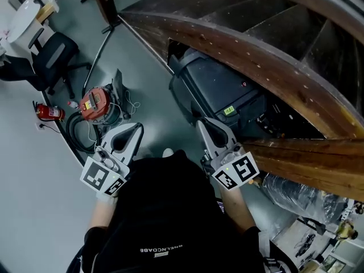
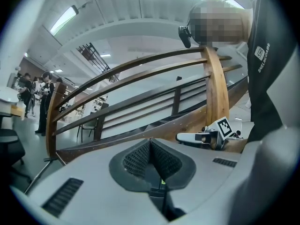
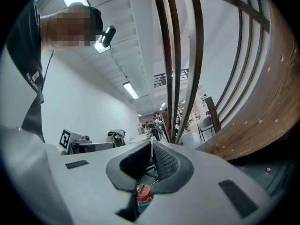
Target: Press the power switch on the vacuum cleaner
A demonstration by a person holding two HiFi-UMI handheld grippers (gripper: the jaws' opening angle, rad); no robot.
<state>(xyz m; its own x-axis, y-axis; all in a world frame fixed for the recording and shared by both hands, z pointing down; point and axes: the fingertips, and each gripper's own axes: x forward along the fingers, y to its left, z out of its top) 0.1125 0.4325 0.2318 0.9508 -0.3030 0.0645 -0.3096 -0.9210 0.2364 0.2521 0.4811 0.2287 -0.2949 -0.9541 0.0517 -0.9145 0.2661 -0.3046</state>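
The vacuum cleaner [image 1: 95,104], a small red-orange canister with a black hose coiled beside it, stands on the grey floor at the left of the head view. I cannot make out its power switch. My left gripper [image 1: 138,127] hovers to the right of the canister, apart from it, with its jaws together and nothing between them. My right gripper [image 1: 201,123] is further right, by the black case, also shut and empty. Both gripper views tilt upward: the left gripper [image 2: 150,141] faces the wooden railing and the right gripper [image 3: 152,144] faces the balusters.
A curved wooden staircase [image 1: 256,56] sweeps across the right, with a large black case [image 1: 227,92] tucked under it. A red fire extinguisher [image 1: 50,113] lies left of the vacuum, and a black office chair [image 1: 54,56] stands behind. Plastic-wrapped goods [image 1: 296,192] sit at lower right.
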